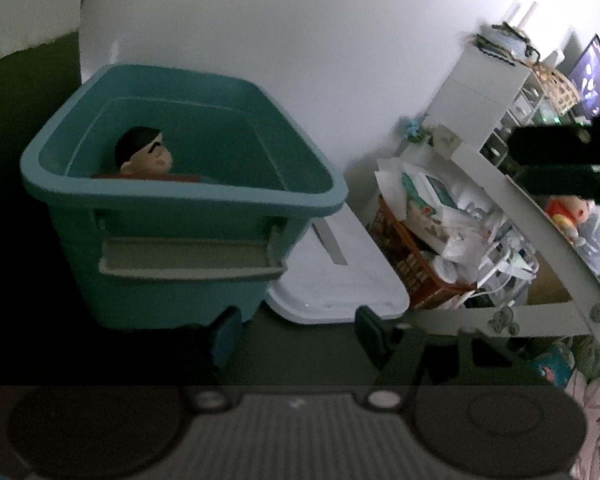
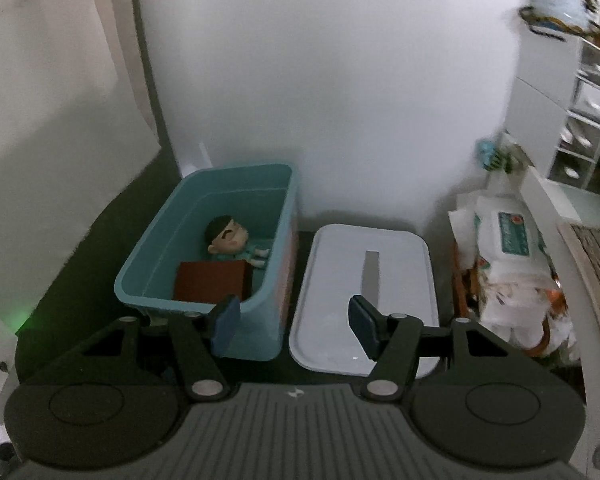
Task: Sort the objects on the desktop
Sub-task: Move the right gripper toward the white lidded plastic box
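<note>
The right gripper (image 2: 294,330) hangs with its jaws apart and nothing between them, above the gap between bin and lid; the left gripper (image 1: 298,334) is likewise parted and empty, low before the bin; the teal plastic bin (image 2: 156,280) stands on the dark desk (image 2: 84,248), just left of the white lid (image 2: 364,276) lying flat; inside the bin lie 2 things, a red-brown box (image 2: 210,282) and, behind it, a cartoon boy figurine (image 2: 230,242).

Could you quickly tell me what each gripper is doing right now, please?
Left gripper: jaws open, holding nothing.
Right gripper: jaws open, holding nothing.
</note>
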